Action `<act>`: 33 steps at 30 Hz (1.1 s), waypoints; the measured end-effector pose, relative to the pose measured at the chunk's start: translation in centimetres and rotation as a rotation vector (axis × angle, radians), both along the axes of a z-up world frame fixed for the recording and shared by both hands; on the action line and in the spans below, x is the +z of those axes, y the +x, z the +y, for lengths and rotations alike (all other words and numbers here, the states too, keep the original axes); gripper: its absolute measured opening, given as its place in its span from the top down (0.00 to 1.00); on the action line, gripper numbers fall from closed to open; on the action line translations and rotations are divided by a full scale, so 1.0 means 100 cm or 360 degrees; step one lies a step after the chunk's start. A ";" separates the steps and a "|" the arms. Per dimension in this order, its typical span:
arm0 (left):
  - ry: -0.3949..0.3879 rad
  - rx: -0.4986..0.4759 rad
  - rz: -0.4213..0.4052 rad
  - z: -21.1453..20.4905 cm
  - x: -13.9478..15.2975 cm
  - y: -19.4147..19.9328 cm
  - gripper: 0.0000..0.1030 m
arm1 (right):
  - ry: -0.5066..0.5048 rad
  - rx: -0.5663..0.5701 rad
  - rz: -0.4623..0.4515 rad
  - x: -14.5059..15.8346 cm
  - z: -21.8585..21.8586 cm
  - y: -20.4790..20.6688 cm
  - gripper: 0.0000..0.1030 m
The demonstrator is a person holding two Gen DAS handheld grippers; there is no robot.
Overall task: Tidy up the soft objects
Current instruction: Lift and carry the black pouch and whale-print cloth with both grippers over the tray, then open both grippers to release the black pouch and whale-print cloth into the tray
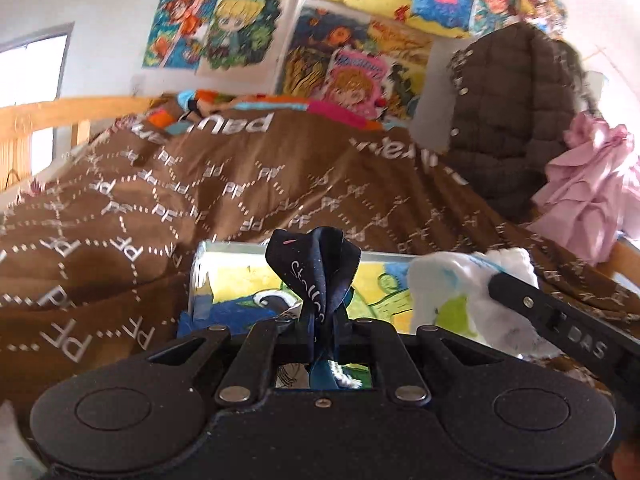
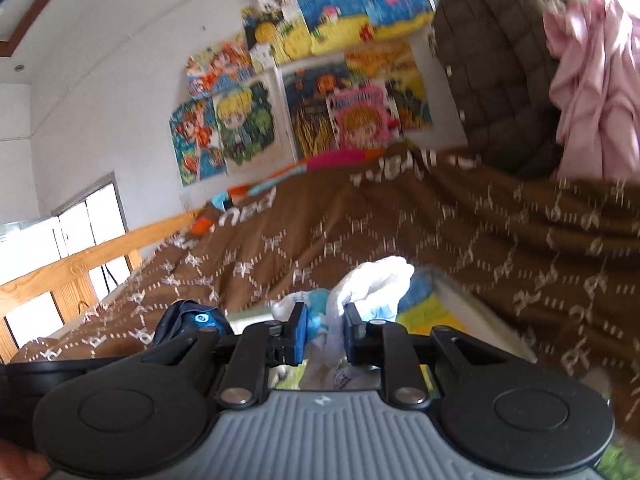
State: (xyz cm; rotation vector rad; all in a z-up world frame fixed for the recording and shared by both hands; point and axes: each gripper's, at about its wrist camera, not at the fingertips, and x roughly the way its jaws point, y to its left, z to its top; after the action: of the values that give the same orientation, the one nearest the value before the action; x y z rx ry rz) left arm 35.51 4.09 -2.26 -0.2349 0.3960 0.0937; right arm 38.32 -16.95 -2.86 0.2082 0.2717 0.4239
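The left gripper (image 1: 324,332) is pinching a limp dark cloth (image 1: 316,264) and the right gripper (image 2: 325,330) a fluffy white toy (image 2: 372,284), both probably light, compressible, best gripped at bunched folds.

The brown quilted bedspread (image 1: 248,200) carried repeated white "PF" monograms, with large white "paul" printed upside down toward twelve o'clock. The black gripper finger (image 1: 560,316) at three o'clock read "DAS" (partly cut off).
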 end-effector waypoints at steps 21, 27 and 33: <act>-0.0038 -0.0026 0.0373 0.002 -0.039 0.040 0.90 | -0.0066 0.0026 0.0256 -0.026 0.018 0.024 0.79; -0.0040 -0.0025 0.0435 0.002 -0.043 0.045 0.88 | -0.0157 0.0019 0.0279 -0.027 0.025 0.025 0.77; -0.0016 -0.0021 0.0485 0.000 -0.046 0.049 0.87 | -0.0229 -0.0001 0.0294 -0.028 0.028 0.027 0.74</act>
State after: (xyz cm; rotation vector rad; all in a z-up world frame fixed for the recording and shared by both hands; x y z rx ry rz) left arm 40.37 4.11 -6.89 -0.2282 0.7011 0.1153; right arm 41.05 -14.17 -5.71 0.1063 0.4820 0.3834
